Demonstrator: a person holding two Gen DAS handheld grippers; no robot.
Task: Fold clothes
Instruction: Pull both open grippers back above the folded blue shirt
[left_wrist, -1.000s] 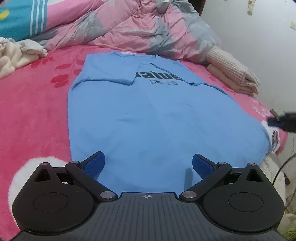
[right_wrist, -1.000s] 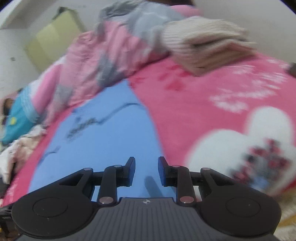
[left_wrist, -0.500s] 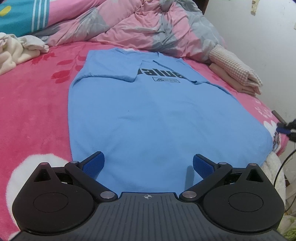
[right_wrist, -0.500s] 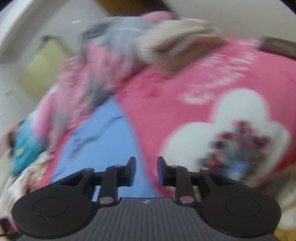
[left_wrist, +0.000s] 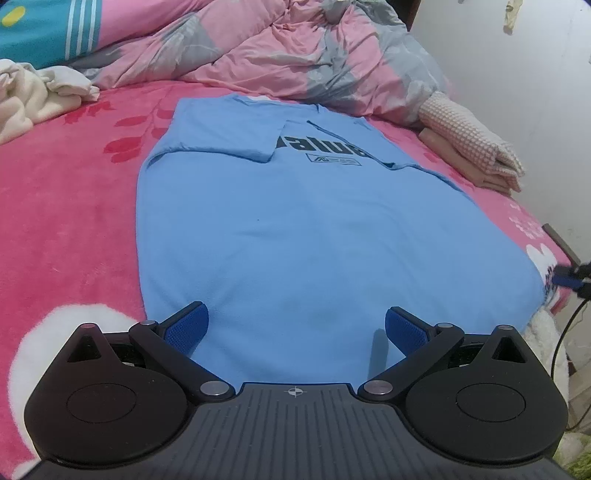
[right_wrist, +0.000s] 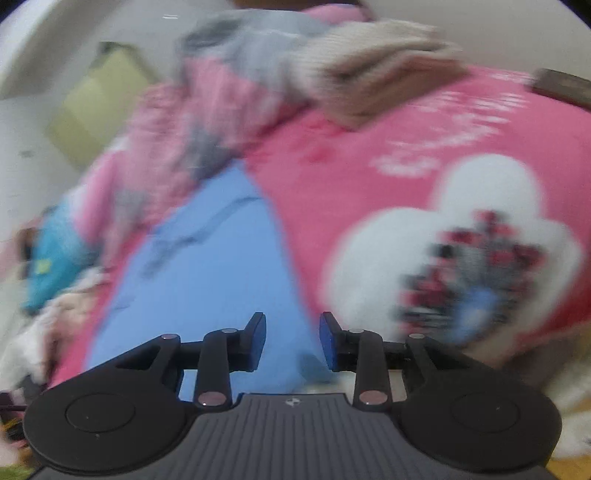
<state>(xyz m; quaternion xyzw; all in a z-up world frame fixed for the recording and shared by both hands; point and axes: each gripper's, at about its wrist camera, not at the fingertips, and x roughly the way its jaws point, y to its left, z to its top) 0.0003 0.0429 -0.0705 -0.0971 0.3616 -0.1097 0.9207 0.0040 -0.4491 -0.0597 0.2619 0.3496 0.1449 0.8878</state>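
The left gripper (left_wrist: 295, 328) gapes wide over the shirt (left_wrist: 314, 229) hem, holding nothing; the right gripper (right_wrist: 292, 341), narrowly parted, is empty.

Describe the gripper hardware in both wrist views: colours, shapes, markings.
Both look the same build. Left gripper: black ribbed base with a small white crosshair mark, two round black housings, black linkage arms on silver pivot pins, blue textured pads. Right gripper: same black base, discs and silver pins, a small white mark, flat blue-faced fingers. No hands or sleeves in view.
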